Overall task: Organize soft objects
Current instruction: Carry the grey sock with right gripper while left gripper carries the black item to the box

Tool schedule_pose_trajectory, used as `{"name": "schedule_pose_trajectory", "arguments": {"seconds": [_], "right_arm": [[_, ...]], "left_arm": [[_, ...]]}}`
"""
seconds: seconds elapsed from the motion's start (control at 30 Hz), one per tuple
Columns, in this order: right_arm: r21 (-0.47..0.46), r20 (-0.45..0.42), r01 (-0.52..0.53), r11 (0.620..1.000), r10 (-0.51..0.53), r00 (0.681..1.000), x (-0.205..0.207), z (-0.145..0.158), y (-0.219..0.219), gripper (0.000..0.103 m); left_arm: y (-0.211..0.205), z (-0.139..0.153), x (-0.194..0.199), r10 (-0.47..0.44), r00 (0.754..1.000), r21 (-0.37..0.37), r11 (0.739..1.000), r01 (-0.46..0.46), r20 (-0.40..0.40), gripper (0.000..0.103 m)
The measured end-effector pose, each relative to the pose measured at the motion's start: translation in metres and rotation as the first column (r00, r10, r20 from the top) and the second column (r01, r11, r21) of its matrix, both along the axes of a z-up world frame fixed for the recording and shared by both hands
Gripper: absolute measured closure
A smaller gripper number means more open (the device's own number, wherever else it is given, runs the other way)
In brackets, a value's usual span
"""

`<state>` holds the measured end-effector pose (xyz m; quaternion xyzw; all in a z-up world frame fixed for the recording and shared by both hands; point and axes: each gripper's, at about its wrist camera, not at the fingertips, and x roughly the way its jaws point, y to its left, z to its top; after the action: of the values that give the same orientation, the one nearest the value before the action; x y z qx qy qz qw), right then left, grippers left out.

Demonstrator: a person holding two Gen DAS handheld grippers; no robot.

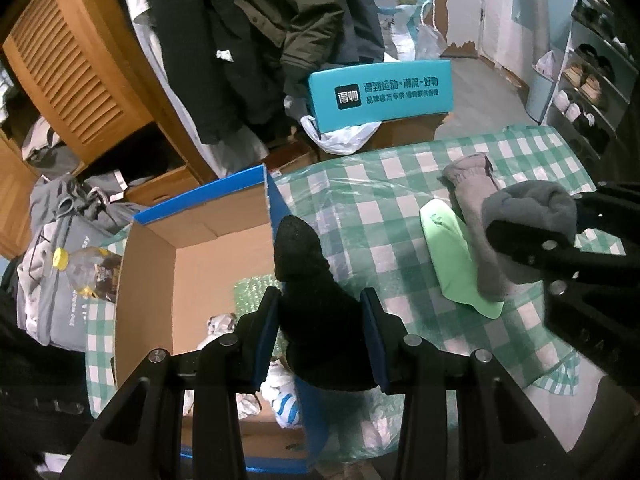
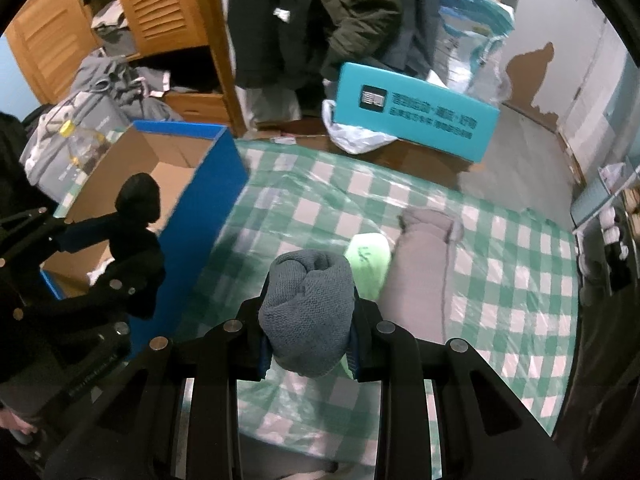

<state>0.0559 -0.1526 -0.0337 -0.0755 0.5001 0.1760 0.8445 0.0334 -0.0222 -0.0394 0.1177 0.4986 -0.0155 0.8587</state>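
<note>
Jaws of your left gripper (image 1: pixel 322 336) are clamped on a black rolled sock (image 1: pixel 312 300), blue pads pressing both flanks; the roll stands up between them, directly over the right wall of the blue cardboard box (image 1: pixel 156 272). Your right gripper (image 2: pixel 308 340) holds a grey knitted sock bundle (image 2: pixel 308 312) the same way, jaws narrow and pinching it from both sides, above the green-and-white checked cloth (image 2: pixel 500 280) that covers the surface.

Inside the box: white and blue-striped soft items (image 1: pixel 280 396) lie on the bottom, with bubble wrap (image 1: pixel 252 292) beside them.

On the cloth, ahead of your right gripper: a light green flat item (image 2: pixel 370 260) and a long grey garment (image 2: pixel 420 280) lie side by side, touching, the grey one overlapping the green edge in the left wrist view.

Left of the box: a clear bottle with a yellow cap (image 1: pixel 84 268) stands just beside its wall, against a grey clothes pile (image 1: pixel 52 280).

Farther back: a teal printed box (image 1: pixel 380 96) sits on a white plastic bag (image 1: pixel 340 136), behind it dark jackets (image 1: pixel 280 32) hang by a wooden louvred cabinet (image 1: pixel 76 72). Shoe rack (image 1: pixel 592 80) at far right.
</note>
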Motion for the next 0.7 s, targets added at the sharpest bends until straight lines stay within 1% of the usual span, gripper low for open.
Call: {"name": "schedule_pose_trajectory", "arguments": {"seconds": [0.2, 0.4, 0.7], "right_arm": [[0.000, 0.004, -0.043, 0.999, 0.043, 0.999, -0.003, 0.003, 0.025, 0.076], [-0.002, 0.009, -0.074, 0.997, 0.074, 0.997, -0.004, 0.006, 0.047, 0.076], [-0.006, 0.014, -0.129, 0.992, 0.129, 0.992, -0.003, 0.009, 0.085, 0.076]], "left_arm": [[0.018, 0.005, -0.006, 0.027, 0.999, 0.018, 0.999, -0.027, 0.020, 0.062], [0.044, 0.006, -0.008, 0.071, 0.997, 0.010, 0.997, -0.071, 0.028, 0.062], [0.082, 0.000, -0.012, 0.133, 0.991, -0.002, 0.991, -0.132, 0.017, 0.062]]}}
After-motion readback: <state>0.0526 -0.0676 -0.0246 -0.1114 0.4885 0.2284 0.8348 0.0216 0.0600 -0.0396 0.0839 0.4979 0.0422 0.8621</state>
